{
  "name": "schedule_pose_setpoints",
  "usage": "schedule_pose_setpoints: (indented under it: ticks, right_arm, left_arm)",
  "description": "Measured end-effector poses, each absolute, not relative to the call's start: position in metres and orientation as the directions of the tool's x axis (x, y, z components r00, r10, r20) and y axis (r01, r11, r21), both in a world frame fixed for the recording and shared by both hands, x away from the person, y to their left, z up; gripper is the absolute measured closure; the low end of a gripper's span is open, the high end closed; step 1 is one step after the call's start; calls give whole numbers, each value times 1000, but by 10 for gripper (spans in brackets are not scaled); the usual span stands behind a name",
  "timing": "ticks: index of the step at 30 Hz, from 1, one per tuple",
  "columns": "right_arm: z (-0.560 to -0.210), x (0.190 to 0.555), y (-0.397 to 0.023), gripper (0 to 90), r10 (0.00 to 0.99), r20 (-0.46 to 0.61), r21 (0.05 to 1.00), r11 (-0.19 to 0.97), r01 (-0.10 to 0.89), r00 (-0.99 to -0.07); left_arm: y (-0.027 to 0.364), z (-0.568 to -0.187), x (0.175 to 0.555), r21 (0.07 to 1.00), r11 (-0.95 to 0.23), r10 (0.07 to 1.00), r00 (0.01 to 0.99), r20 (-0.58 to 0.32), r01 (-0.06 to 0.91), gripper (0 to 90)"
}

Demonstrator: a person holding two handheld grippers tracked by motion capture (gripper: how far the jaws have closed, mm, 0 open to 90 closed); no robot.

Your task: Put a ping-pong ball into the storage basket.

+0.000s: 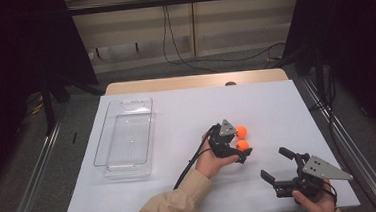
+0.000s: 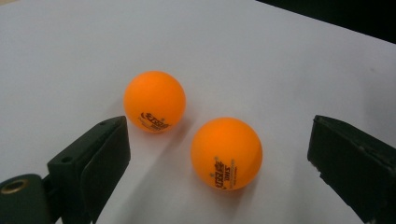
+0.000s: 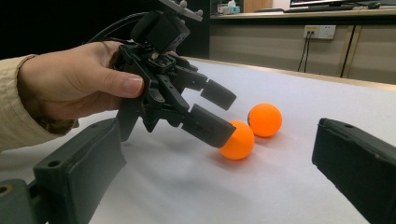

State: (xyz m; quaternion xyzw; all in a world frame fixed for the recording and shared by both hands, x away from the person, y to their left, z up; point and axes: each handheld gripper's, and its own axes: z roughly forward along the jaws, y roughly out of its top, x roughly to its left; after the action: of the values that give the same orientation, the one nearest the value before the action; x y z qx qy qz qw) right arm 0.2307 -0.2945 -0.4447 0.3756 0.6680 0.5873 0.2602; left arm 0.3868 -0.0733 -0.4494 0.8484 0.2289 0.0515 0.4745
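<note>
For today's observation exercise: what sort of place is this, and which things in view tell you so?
Probably a lab or recording workspace, not a home. A white table stands between black curtains, the person holds a cabled gripper in each hand, and wall sockets and cables run behind.

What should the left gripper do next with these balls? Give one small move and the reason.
Probably ease the left gripper forward around the nearer orange ball, then close. Its jaws stand open on either side of that ball without touching it, and the farther ball lies apart.
</note>
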Motion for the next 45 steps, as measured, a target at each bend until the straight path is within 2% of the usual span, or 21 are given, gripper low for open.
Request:
schedule_pose_setpoints:
  ticks: [8,21,45]
  right_arm:
    - [-445,231,-295,12,808,95,980,26,196,-581]
    - [-445,231,-295,11,808,98,980,24,199,-581]
    - [-445,231,-295,12,807,98,980,22,197,-582]
  left_arm:
    - [-75,-451,388,825,-456,425,896,-127,333,100]
    - [-78,-455,390,805,-488,410,903,-129,337,278]
    - [-85,-459,394,769,-540,390,911,-134,344,423]
